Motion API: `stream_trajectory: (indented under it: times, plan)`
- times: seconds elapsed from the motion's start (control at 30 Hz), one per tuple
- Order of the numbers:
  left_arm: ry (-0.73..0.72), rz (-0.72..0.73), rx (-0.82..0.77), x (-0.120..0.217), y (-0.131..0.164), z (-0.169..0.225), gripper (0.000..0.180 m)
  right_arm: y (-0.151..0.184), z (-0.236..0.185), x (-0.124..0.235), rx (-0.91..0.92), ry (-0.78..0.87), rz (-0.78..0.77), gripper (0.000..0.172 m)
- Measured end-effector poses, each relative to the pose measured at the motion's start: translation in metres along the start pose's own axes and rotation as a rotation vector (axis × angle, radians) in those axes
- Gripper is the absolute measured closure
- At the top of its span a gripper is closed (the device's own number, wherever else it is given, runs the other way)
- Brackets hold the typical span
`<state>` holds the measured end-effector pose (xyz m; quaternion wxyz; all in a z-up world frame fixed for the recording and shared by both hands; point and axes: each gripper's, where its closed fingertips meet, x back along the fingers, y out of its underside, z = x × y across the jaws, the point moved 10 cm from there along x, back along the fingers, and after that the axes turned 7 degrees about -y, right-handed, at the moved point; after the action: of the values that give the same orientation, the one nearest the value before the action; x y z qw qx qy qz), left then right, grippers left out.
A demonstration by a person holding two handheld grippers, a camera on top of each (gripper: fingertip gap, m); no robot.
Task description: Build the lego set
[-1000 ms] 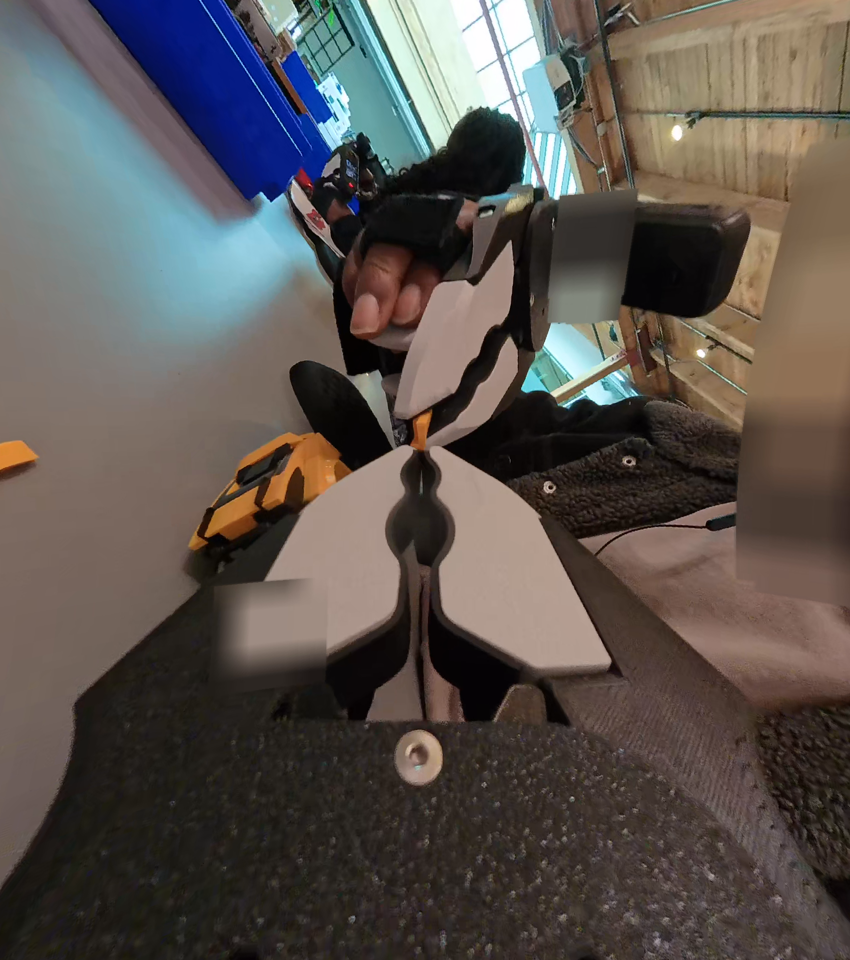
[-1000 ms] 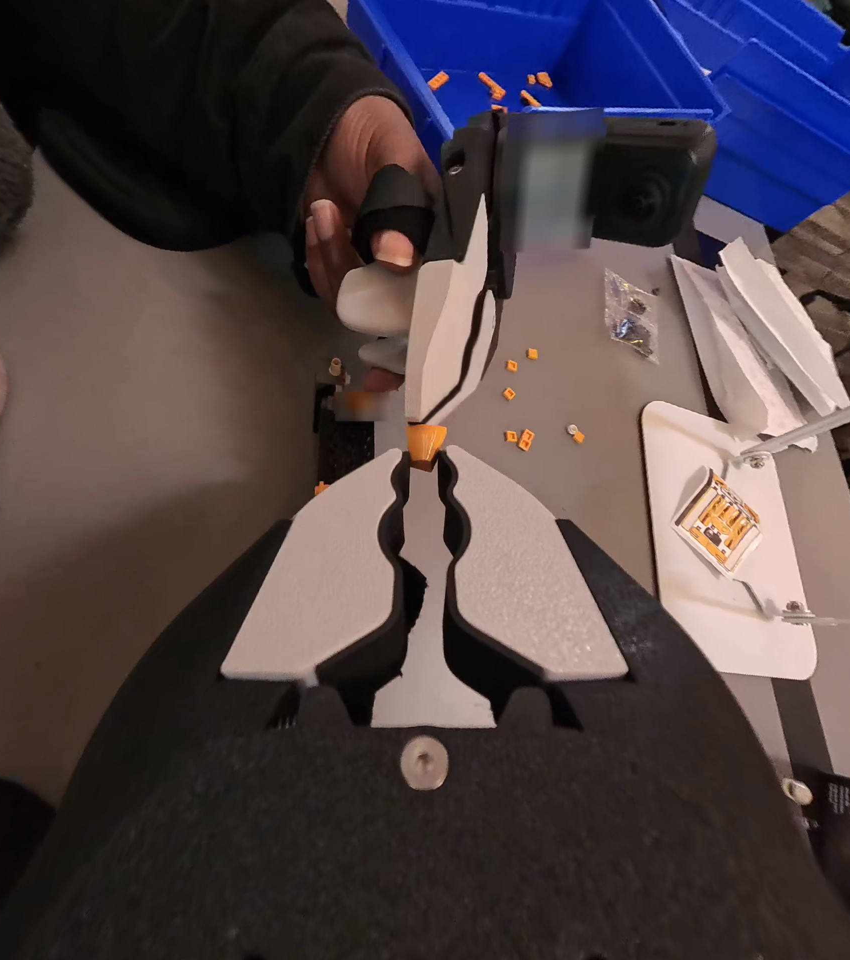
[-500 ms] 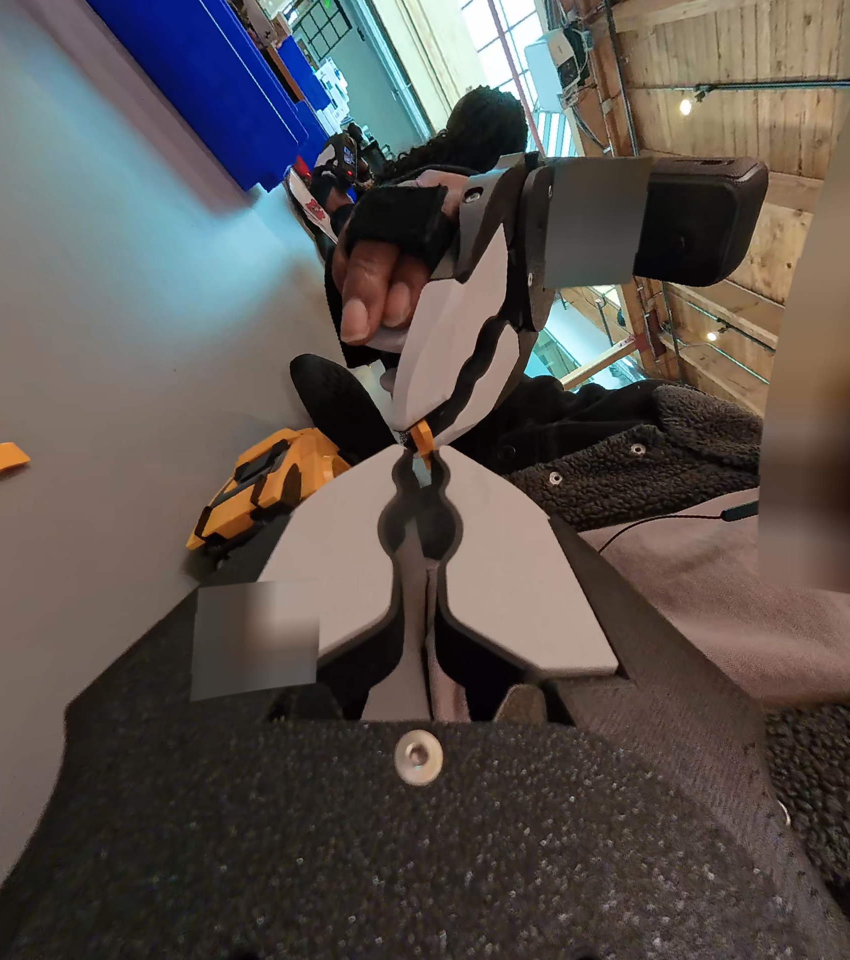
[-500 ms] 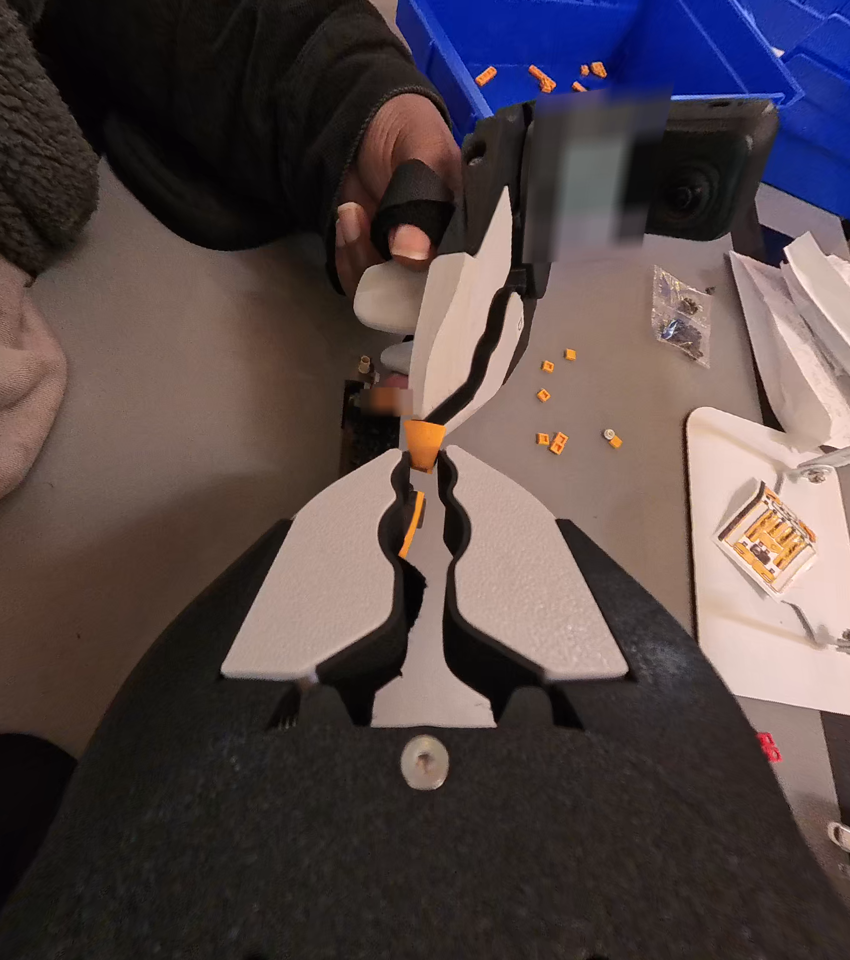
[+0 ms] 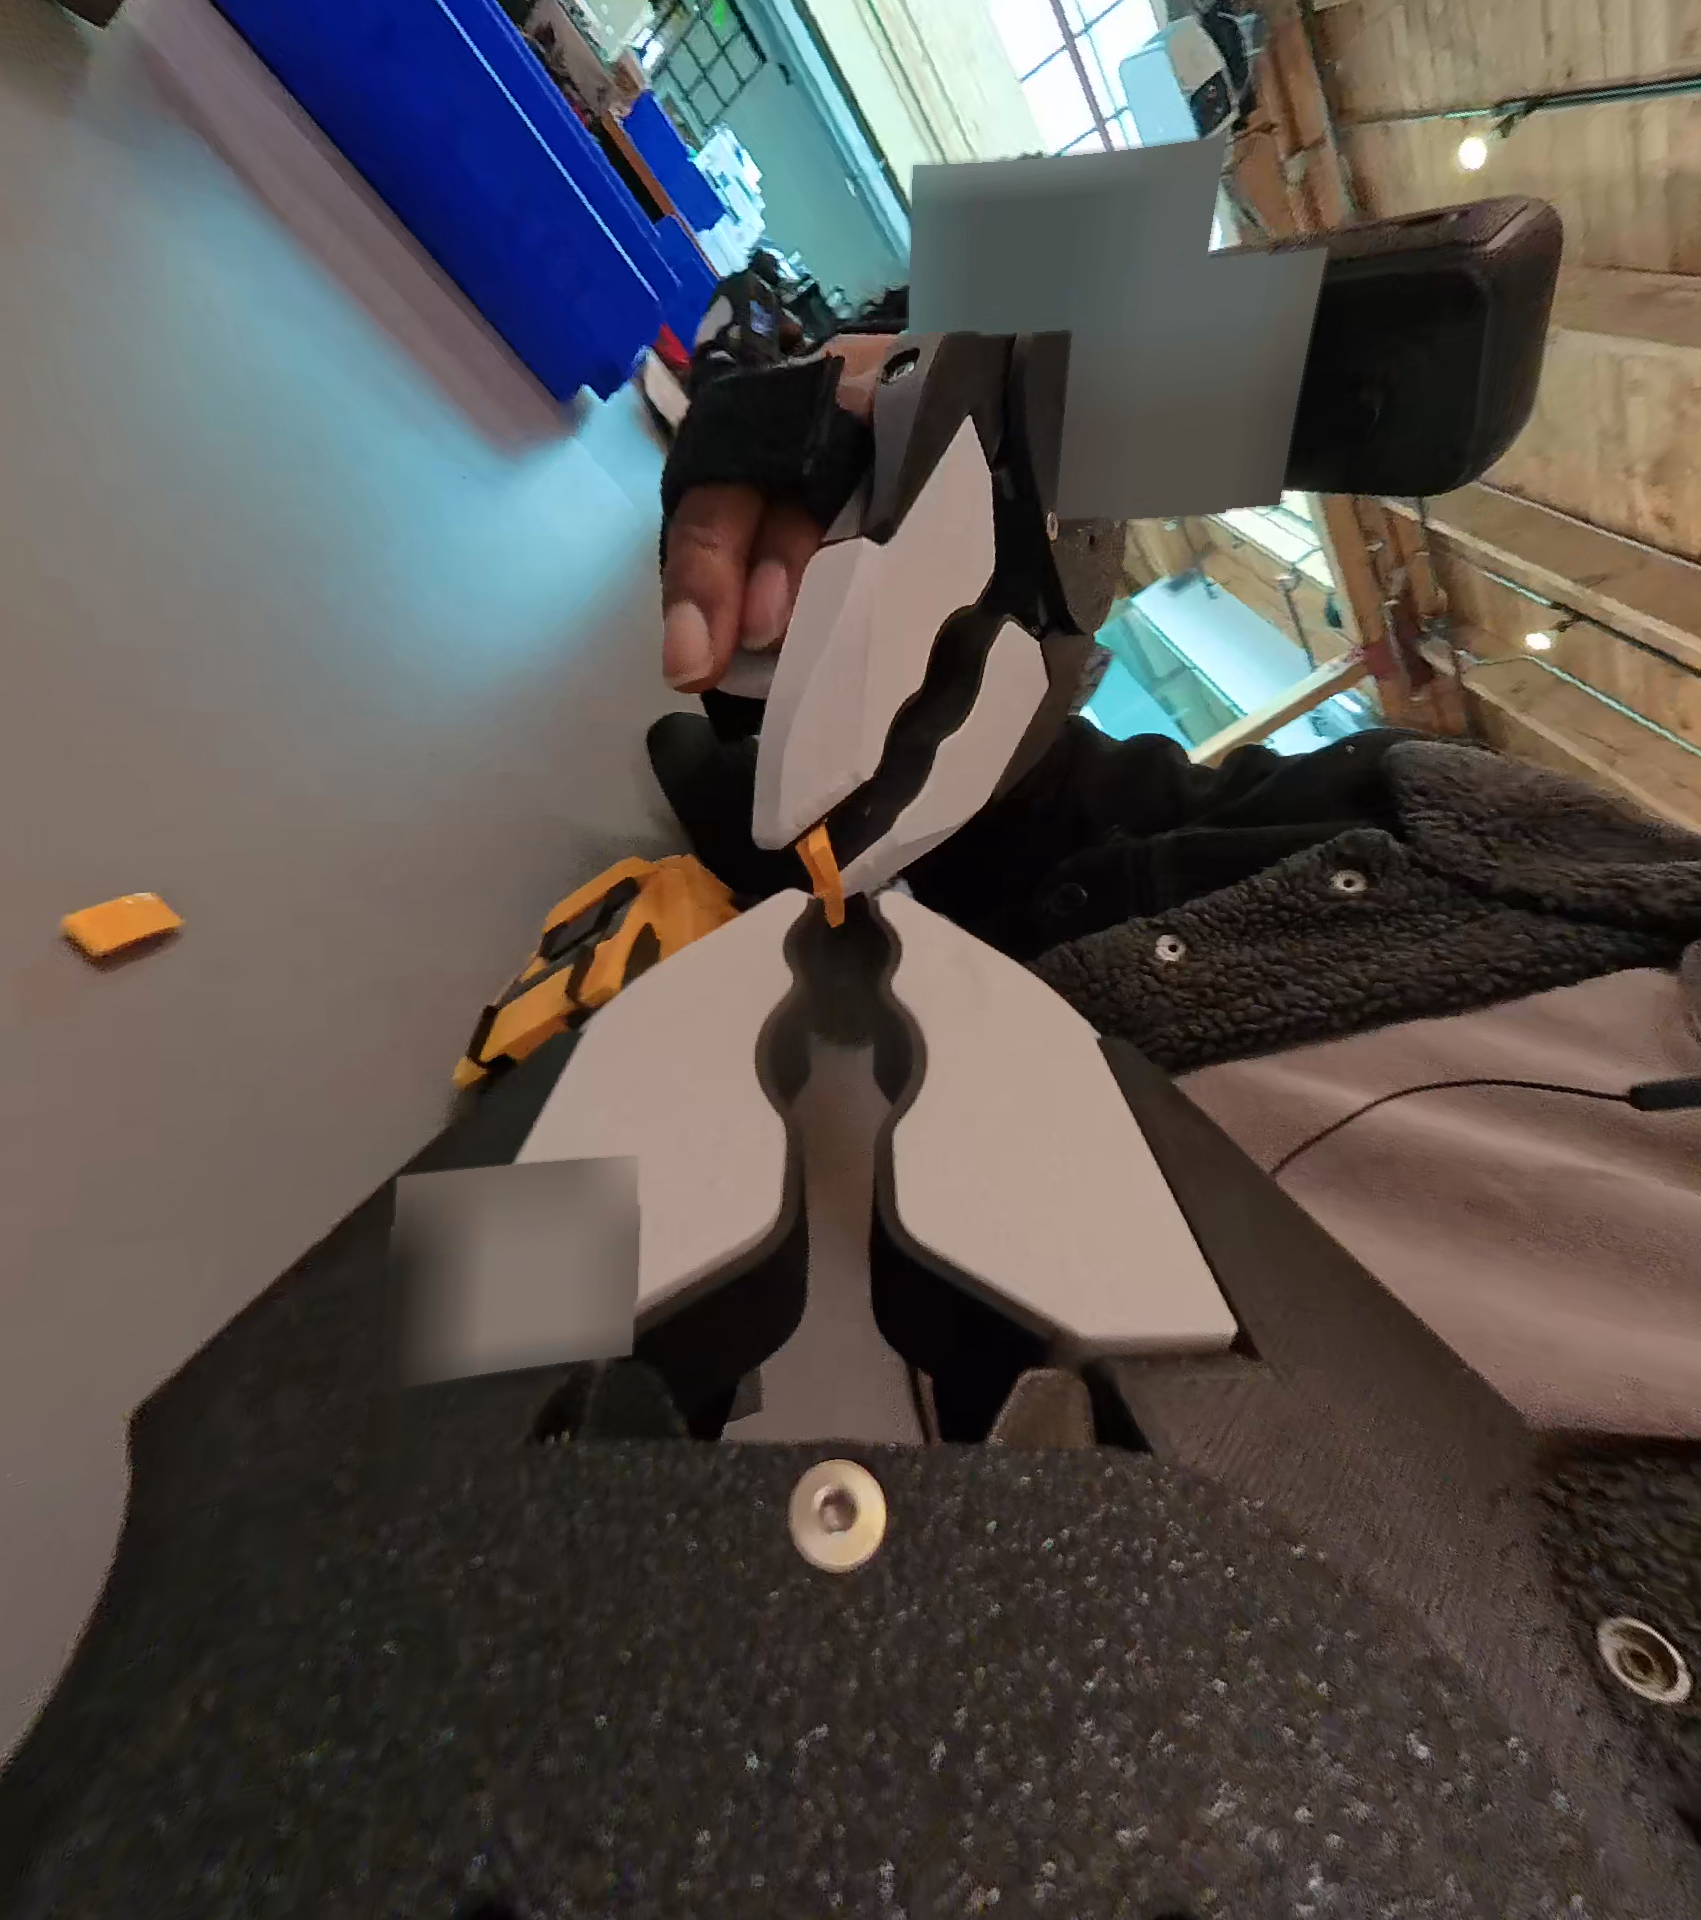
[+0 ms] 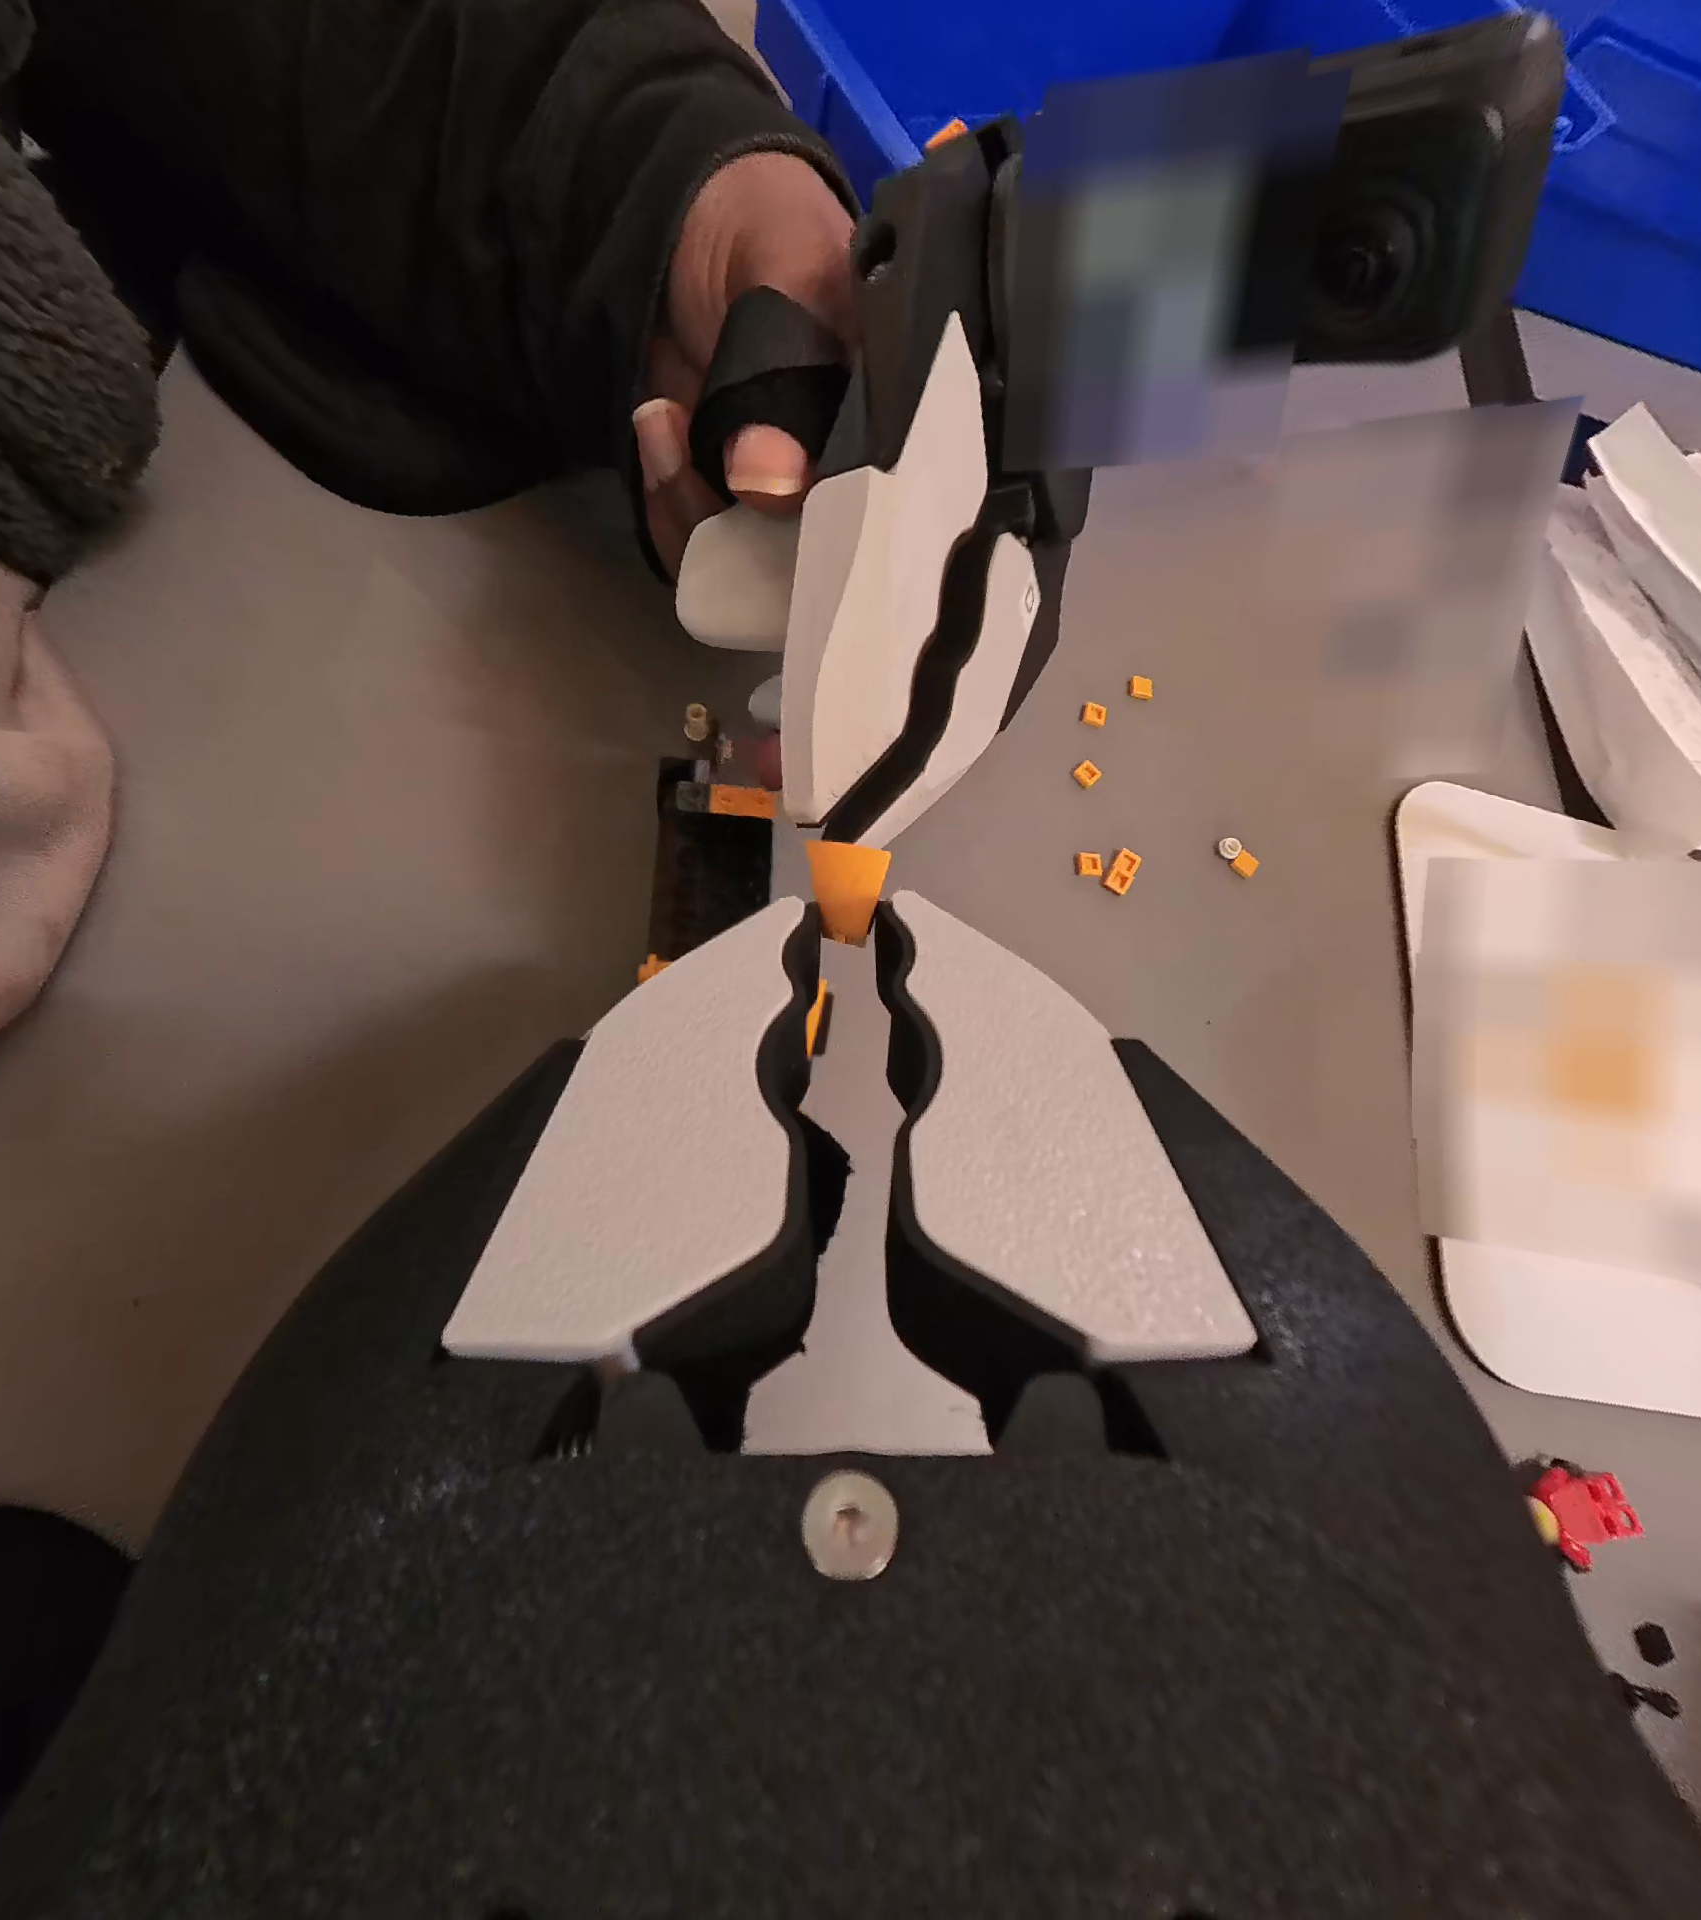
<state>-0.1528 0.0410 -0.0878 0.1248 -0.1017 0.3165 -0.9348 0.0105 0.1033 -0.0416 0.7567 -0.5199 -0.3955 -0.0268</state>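
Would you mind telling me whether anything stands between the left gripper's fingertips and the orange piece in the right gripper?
Nothing visible does: the orange piece, pinched by the right gripper, reaches right up to the left gripper tips.

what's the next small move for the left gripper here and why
Probably close the left gripper on the orange piece. The right gripper already pinches its narrow end, while the free end sits between the left fingertips, which seem to leave a gap beside it. Both meet above the table.
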Motion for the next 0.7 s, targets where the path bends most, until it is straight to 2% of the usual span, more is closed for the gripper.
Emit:
stream_trajectory:
  times: [0.03,0.2,0.27,0.37,0.47,0.7]
  plan:
    - [-0.022,0.004,-0.011,0.001,0.0,0.0,0.174,0.0,0.002,-0.002,-0.009,-0.002,0.002,0.162]
    - [-0.122,0.027,-0.069,0.011,-0.005,0.001,0.177,-0.002,0.015,-0.007,-0.026,-0.015,0.016,0.162]
    - [-0.175,0.044,-0.085,0.017,-0.007,0.002,0.167,-0.006,0.018,-0.009,-0.02,-0.023,0.025,0.162]
    - [-0.208,0.06,-0.118,0.026,-0.008,0.004,0.163,-0.013,0.024,-0.016,-0.016,-0.041,0.039,0.162]
    - [-0.205,0.061,-0.132,0.034,-0.006,0.006,0.176,-0.018,0.027,-0.023,-0.001,-0.049,0.023,0.162]
    - [-0.235,0.079,-0.157,0.048,-0.002,0.01,0.176,-0.026,0.033,-0.035,-0.004,-0.087,0.04,0.162]
